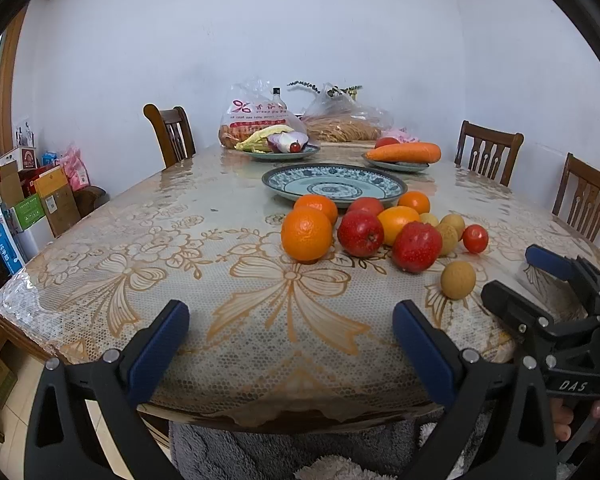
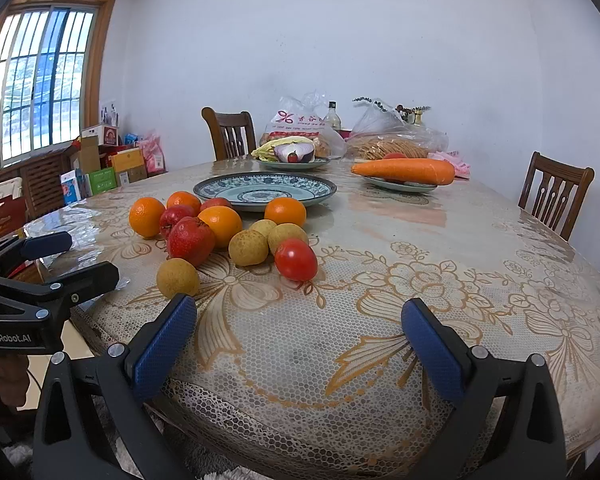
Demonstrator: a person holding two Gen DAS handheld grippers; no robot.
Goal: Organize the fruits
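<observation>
A pile of fruit lies on the table: oranges (image 1: 306, 234) (image 2: 147, 217), red apples (image 1: 417, 247) (image 2: 191, 241), small tan round fruits (image 1: 457, 280) (image 2: 177, 278) and a small tomato (image 1: 475, 238) (image 2: 296, 259). Behind the pile sits an empty blue patterned plate (image 1: 334, 182) (image 2: 265, 190). My left gripper (image 1: 290, 344) is open and empty over the table's near edge, left of the fruit. My right gripper (image 2: 298, 340) is open and empty at the near edge, just in front of the nearest tan fruit. Each gripper shows at the side of the other's view.
A plate with corn, onion and cherry tomato (image 1: 284, 146) (image 2: 294, 154) and a plate with a carrot (image 1: 404, 153) (image 2: 404, 171) stand further back. Plastic bags of food (image 1: 340, 120) and a bottle (image 2: 332, 118) are at the far end. Wooden chairs (image 1: 170, 134) (image 2: 556, 192) surround the table. Boxes (image 1: 40, 196) are stacked at left.
</observation>
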